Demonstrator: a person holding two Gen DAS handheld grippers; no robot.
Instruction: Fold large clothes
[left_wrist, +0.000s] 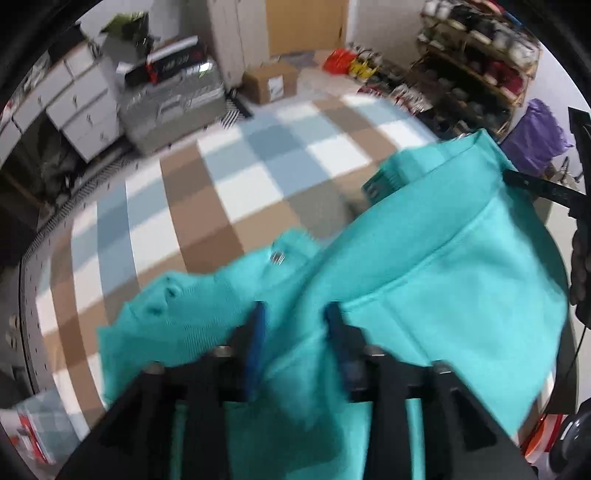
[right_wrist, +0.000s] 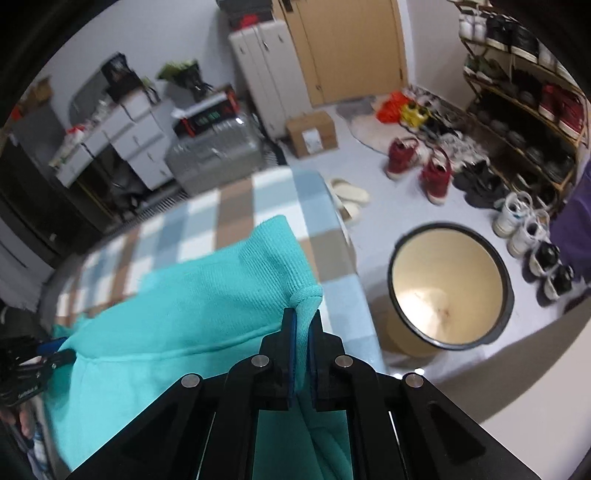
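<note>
**Item 1, my right claw** (right_wrist: 302, 325): clenched. Its blue pads pinch a folded corner of the ribbed hem, and the cloth rises in a small peak just above the tips.

**Item 2, my left claw** (left_wrist: 295, 321): fingers stand apart with bunched cloth filling the gap between them. The picture is blurred here, so I cannot tell whether the pads press on the cloth.

**Item 3, teal garment** (left_wrist: 443, 266): a large knit piece. It spreads from under my left claw ahead and to the right. A ribbed edge with a small metal snap sits just ahead of the left fingertips. From my right claw it runs left and back towards me.

**Item 4, checked cover** (left_wrist: 221, 177): blue, white and tan squares. It lies beneath the garment and ahead of both claws.

**Item 5, round bin** (right_wrist: 448, 284): black rim, cream inside. It stands on the floor just right of my right claw.

**Item 6, red shoes** (right_wrist: 436, 177): a pair, on the floor beyond the bin.

**Item 7, cardboard box** (right_wrist: 312, 133): far ahead of my right claw, by the wooden door.

**Item 8, silver suitcase** (left_wrist: 173, 110): far ahead and left of my left claw.
</note>
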